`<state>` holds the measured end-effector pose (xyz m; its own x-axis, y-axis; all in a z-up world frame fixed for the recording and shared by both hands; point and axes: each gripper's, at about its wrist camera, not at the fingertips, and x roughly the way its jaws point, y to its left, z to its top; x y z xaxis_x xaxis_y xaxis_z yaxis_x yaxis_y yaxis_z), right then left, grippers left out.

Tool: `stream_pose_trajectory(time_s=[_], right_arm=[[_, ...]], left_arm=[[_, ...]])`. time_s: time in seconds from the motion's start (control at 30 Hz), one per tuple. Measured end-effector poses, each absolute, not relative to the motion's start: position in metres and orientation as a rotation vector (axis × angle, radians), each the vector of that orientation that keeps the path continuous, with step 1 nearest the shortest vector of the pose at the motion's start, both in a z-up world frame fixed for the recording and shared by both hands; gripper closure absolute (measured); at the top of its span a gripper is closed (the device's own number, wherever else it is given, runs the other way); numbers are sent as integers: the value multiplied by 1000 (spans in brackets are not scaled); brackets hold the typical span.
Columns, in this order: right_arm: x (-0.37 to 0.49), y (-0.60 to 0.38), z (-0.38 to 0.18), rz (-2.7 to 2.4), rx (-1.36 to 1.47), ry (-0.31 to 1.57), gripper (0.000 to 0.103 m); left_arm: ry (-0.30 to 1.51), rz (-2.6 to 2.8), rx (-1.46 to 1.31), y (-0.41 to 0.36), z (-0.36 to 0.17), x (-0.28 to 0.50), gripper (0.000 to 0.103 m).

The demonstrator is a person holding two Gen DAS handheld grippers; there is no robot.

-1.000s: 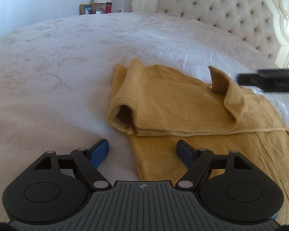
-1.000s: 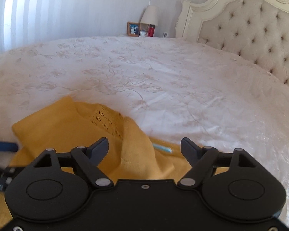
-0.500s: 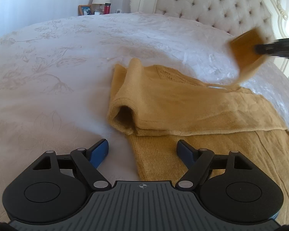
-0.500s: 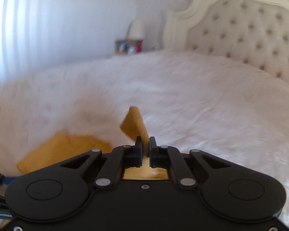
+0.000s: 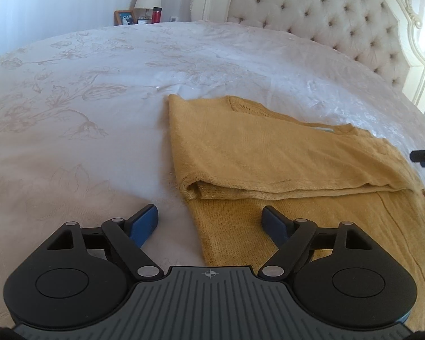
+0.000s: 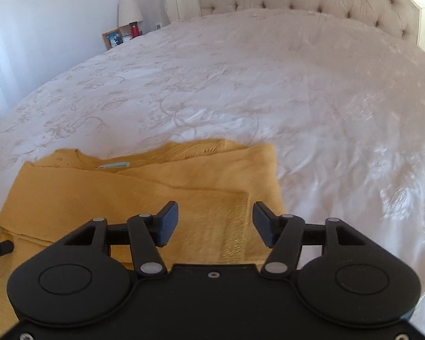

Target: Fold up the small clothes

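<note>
A white embroidered bedspread (image 5: 99,90) is seen before a tufted headboard (image 5: 325,14), with a mustard knit top (image 5: 269,158) lying partly folded on it.

The left gripper (image 5: 209,223) is spread and the right gripper (image 6: 215,223) is opening; nothing is pinched. The loose folded sleeve could be snagged and undone by a low pass. A pale neck label (image 6: 113,165) is seen, unreadable.

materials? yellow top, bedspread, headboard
Yellow top: soft knit, likely cotton or wool blend; visible stitch texture, matte. Bedspread: white woven fabric, slight sheen, raised floral pattern. Headboard: button-tufted cream upholstery, matte, in a carved glossy frame, probably painted wood.
</note>
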<state>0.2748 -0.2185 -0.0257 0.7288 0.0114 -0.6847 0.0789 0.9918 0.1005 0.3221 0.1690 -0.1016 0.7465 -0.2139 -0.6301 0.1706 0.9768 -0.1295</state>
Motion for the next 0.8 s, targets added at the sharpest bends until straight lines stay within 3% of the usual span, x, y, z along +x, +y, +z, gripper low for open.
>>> stream_pose_trajectory(time_s=[0.4,0.43,0.5,0.53,0.6,0.8], right_arm=[[307,-229,-56,-53,162,837,40],[306,-227,-56,-52,151,835,42],[305,-221,-57,-40,112,833,57],[305,-217,-57,-31,85,836,75],[303,-205,-53,-1,6,828,88],[299,-179,-21,29,-207,661,90]], left_arm=[[689,-223,-63,168,-104,321,17],[688,-222,-61,168,-104,321,17],[687,-222,-58,168,-104,322,16],[686,-221,-57,167,-105,322,16],[683,-221,-54,167,-105,321,16],[679,-219,-50,165,-105,320,16]])
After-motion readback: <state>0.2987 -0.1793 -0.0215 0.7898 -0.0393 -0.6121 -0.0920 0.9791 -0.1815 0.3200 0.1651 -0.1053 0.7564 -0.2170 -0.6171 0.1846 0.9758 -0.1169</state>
